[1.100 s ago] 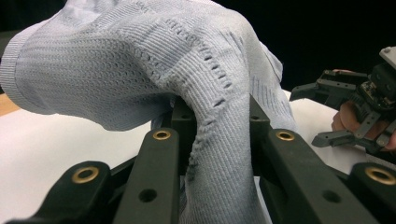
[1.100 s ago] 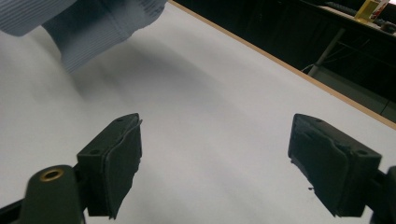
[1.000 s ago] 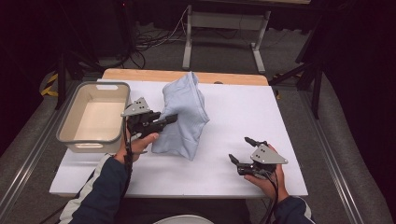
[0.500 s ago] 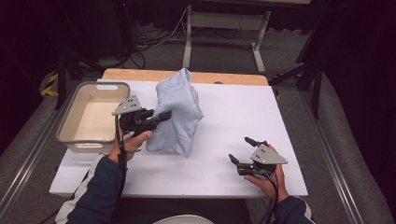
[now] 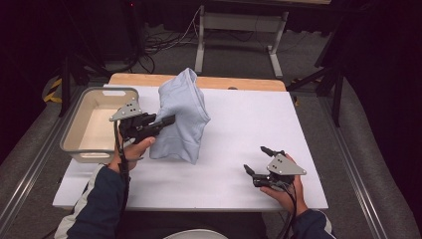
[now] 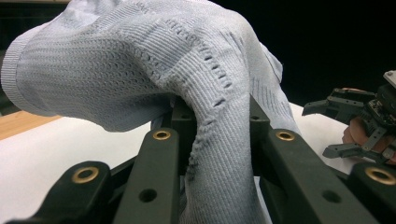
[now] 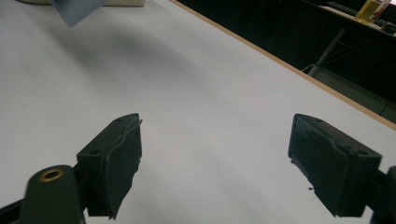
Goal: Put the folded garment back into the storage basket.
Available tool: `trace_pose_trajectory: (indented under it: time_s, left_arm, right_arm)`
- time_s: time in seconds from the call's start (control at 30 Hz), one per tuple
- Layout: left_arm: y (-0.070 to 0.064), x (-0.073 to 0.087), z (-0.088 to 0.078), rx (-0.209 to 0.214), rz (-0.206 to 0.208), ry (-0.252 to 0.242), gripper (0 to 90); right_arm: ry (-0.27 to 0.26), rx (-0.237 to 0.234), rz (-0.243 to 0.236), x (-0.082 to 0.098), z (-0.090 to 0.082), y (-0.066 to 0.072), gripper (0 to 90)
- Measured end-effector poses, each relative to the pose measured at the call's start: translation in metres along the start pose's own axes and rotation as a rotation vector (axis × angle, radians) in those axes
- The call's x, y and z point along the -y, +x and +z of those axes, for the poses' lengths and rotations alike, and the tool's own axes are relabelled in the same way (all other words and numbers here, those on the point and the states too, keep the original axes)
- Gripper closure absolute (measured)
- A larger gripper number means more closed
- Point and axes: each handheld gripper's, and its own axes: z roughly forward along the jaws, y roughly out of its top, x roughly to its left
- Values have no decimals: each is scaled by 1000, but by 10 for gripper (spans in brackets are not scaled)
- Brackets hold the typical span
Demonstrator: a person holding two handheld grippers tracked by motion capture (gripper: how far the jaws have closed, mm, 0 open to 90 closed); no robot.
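It was a lab or studio: black curtains hung behind the white worktop (image 5: pixel 239 149), with cables (image 5: pixel 164 42) and a metal stand (image 5: pixel 239 30) beyond it.

Open tabletop (image 5: pixel 234 134) right of garment (image 5: pixel 181 119); bin (image 5: pixel 79 149) left.

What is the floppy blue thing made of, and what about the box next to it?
The light blue garment looks like soft knitted fabric: the left gripper view shows fine ribs, rows of small holes and a matte surface, and it droops in folds. The bin is probably plastic: smooth beige walls, rounded corners and a moulded handle slot, though the pictures cannot confirm it.
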Motion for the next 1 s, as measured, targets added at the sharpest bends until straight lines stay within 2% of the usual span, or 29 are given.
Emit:
trace_pose_trajectory:
  time_s: [1.0]
  left_arm:
    - [16,-5,-30,-54,-8,-44,742]
  right_arm:
    - [-2,-1,1,0,0,0,184]
